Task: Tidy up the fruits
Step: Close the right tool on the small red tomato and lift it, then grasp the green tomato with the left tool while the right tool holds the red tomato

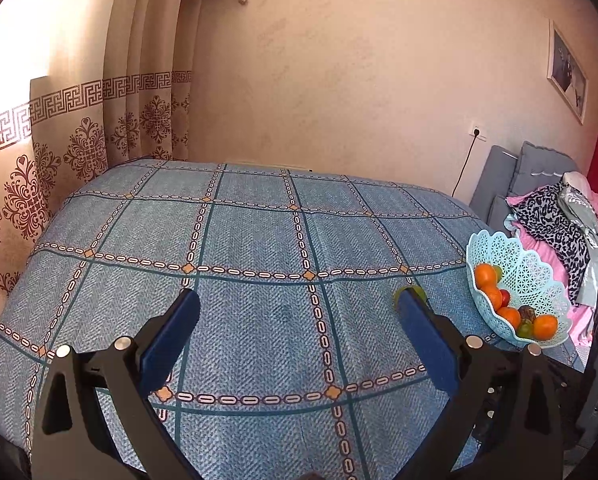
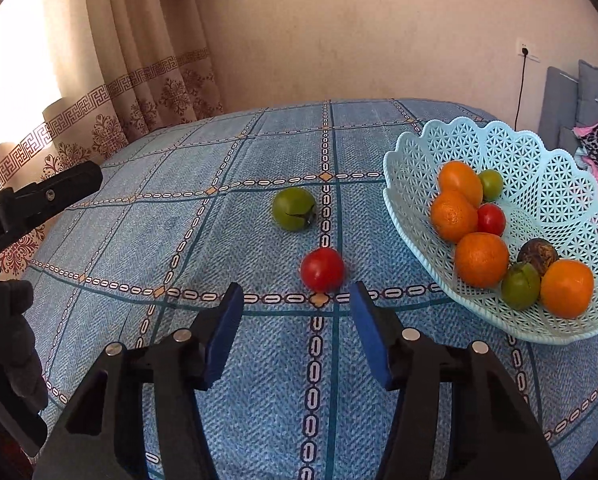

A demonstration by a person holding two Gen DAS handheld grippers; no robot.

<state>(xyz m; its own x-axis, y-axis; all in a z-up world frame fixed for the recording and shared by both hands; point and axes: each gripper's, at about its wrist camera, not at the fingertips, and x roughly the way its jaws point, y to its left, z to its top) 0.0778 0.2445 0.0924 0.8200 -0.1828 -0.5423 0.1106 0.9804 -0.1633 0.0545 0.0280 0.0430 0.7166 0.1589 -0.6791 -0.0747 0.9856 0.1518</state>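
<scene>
1. Right gripper [image 2: 297,300], black with blue pads, is hovering over the blue checked tablecloth [image 2: 219,240] with jaws spread apart, holding nothing.
2. Round red tomato [image 2: 322,269] is lying on the cloth just beyond its fingertips; round green tomato [image 2: 294,208] is sitting farther back, apart from it.
3. Pale blue lattice plastic basket [image 2: 547,168] is standing to the right, holding oranges and small red, green and dark fruits.
4. Left gripper [image 1: 297,300] is hanging open and empty over bare cloth.

A table under a blue checked cloth [image 2: 239,240] carries a pale blue lattice basket [image 2: 539,160] of fruit at its right edge, with a green tomato [image 2: 293,208] and a red tomato [image 2: 322,269] loose beside it
</scene>
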